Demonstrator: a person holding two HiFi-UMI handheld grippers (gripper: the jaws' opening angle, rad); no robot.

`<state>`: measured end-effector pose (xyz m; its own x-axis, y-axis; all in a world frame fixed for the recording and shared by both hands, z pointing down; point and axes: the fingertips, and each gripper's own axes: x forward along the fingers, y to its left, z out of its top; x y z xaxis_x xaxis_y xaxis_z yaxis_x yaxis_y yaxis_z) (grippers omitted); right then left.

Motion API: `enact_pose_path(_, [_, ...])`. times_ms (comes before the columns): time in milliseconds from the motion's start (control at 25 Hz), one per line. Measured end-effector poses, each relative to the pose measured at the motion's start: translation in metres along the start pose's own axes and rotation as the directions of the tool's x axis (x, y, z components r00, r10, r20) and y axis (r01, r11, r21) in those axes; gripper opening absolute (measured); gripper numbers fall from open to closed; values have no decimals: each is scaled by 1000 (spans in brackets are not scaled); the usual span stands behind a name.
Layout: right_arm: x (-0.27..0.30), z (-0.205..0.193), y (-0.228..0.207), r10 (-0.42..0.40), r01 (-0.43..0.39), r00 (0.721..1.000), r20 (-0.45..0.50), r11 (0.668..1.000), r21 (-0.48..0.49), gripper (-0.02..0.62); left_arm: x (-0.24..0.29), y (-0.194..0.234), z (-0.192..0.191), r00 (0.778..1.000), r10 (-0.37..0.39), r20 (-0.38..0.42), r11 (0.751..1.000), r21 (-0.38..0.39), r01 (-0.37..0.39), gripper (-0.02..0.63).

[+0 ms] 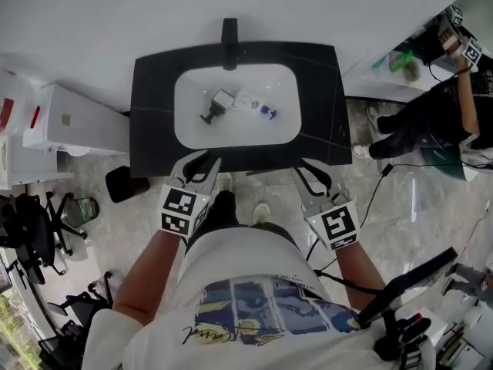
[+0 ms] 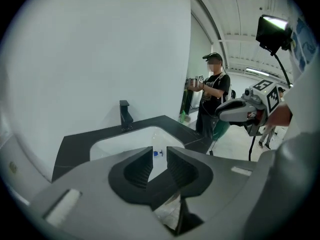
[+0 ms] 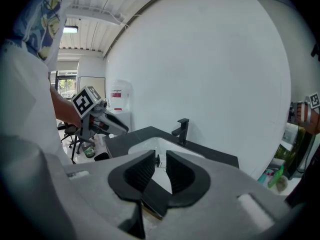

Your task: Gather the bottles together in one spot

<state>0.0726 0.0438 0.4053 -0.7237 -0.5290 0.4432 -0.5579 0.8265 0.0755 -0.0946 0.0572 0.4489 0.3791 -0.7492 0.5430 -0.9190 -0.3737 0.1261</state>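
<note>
A white wall [image 1: 115, 14] stands behind a black counter [image 1: 154, 91] with a white sink [image 1: 192, 129] and a black tap [image 1: 229, 41]. The floor [image 1: 416, 206] is pale stone. A white cabinet [image 1: 77, 118] stands at the left.

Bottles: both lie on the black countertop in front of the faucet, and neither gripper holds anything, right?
No: the head view shows the black-topped bottle and the blue-capped bottle in the white sink basin, not on the countertop. The rest holds: faucet behind them, left gripper and right gripper empty.
</note>
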Motion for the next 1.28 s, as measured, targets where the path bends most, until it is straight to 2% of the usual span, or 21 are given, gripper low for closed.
enact_pose_path(280, [44,24,-9,-101,101,995,-18,993,56,66,64,76,-24,991,-23,-134,992,121,39,107])
enact_pose_path(520, [67,21,-5,-179,185,982,-62,975,121,66,113,125,-55,968,-47,-246,980,177,92,128])
enact_pose_path(680, [62,25,-10,-215,224,973,-84,966,130,66,140,134,-79,944,-50,-326,972,202,121,144])
enact_pose_path(880, [60,27,-29,-238,249,967,-89,956,152,66,180,148,-107,905,-3,-426,962,245,119,153])
enact_pose_path(1080, [57,16,-39,-242,259,964,-113,949,181,66,207,152,-140,859,51,-509,930,339,146,169])
enact_pose_path(1280, [53,2,-45,-247,272,959,-137,938,215,66,220,153,-158,818,64,-571,914,362,182,212])
